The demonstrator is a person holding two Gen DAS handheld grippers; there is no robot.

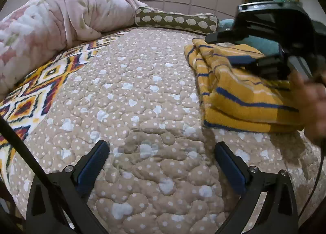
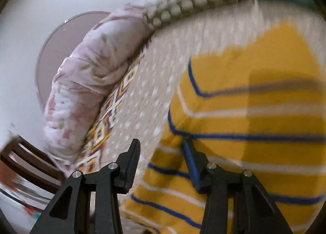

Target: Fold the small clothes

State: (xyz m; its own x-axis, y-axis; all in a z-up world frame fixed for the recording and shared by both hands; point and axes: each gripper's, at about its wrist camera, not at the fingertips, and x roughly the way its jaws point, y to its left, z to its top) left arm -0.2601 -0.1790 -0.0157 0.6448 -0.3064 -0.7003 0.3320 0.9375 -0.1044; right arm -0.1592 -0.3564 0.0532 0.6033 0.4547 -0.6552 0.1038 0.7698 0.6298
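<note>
A folded yellow garment [image 1: 244, 95] with blue and white stripes lies on the right side of the beige quilted bedspread [image 1: 132, 91]. My right gripper [image 1: 218, 50], held by a hand [image 1: 311, 107], hovers just over the garment's far part, its jaws partly apart and nothing pinched between them. The right wrist view is blurred; there the right gripper [image 2: 161, 144] hangs over the garment's [image 2: 244, 111] left edge. My left gripper [image 1: 161, 144] stands wide open over bare quilt, left of the garment and near its front corner, with nothing in it.
A rolled pink comforter [image 1: 61, 20] lies along the bed's far left, and a green sheep-print bolster [image 1: 175, 21] lies at the back. A zigzag-patterned blanket [image 1: 40, 83] borders the quilt on the left. A teal cushion [image 1: 226, 23] sits behind the garment. A dark wooden chair [image 2: 26, 162] stands beside the bed.
</note>
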